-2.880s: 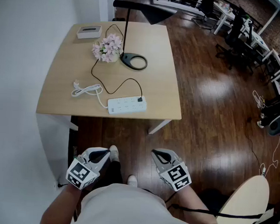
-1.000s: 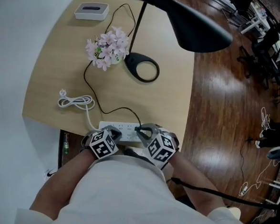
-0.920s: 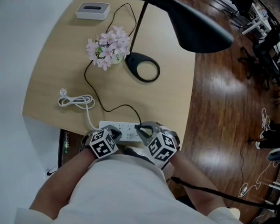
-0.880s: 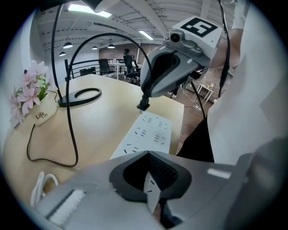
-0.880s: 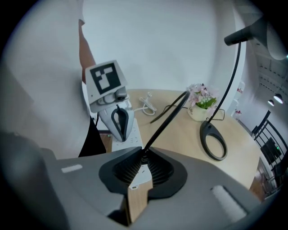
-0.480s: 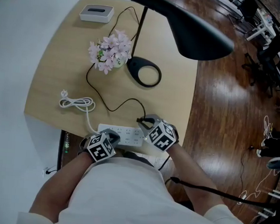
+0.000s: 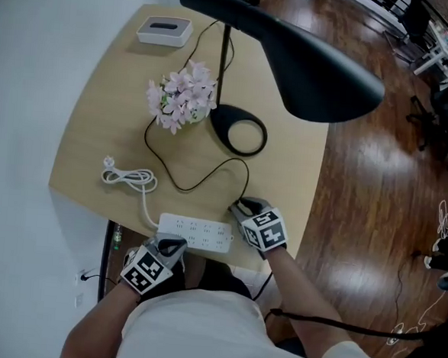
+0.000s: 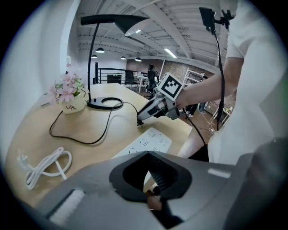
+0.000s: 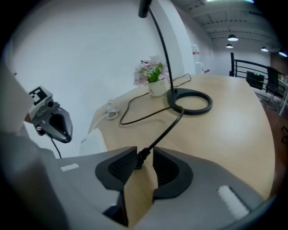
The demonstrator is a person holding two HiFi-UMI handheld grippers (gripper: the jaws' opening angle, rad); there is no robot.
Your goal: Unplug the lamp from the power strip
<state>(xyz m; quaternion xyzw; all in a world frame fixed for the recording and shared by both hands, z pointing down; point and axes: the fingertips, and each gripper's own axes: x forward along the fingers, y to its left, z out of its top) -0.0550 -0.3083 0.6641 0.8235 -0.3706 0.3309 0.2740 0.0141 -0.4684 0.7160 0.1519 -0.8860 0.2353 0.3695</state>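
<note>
The white power strip (image 7: 196, 232) lies near the table's front edge with its sockets empty. The lamp's black plug (image 7: 236, 208) is out of it and sits between the jaws of my right gripper (image 7: 239, 207), just right of the strip's end. Those jaws are opening, and a small gap shows beside the plug (image 9: 140, 157) in the right gripper view. From the left gripper view the plug's prongs (image 8: 139, 123) point down, just above the wood. My left gripper (image 7: 172, 245) is shut and empty, off the table in front of the strip. The black desk lamp (image 7: 239, 131) stands behind.
A pot of pink flowers (image 7: 181, 96) stands left of the lamp base, and a white box (image 7: 164, 31) sits at the far corner. The strip's own white cable (image 7: 128, 178) is coiled at the left. The lamp's cord (image 7: 201, 182) loops across the wooden table (image 7: 106, 113).
My right gripper has pulled the plug out of the strip and moved right and away with it. My left gripper has drawn back off the strip, past the table edge.
</note>
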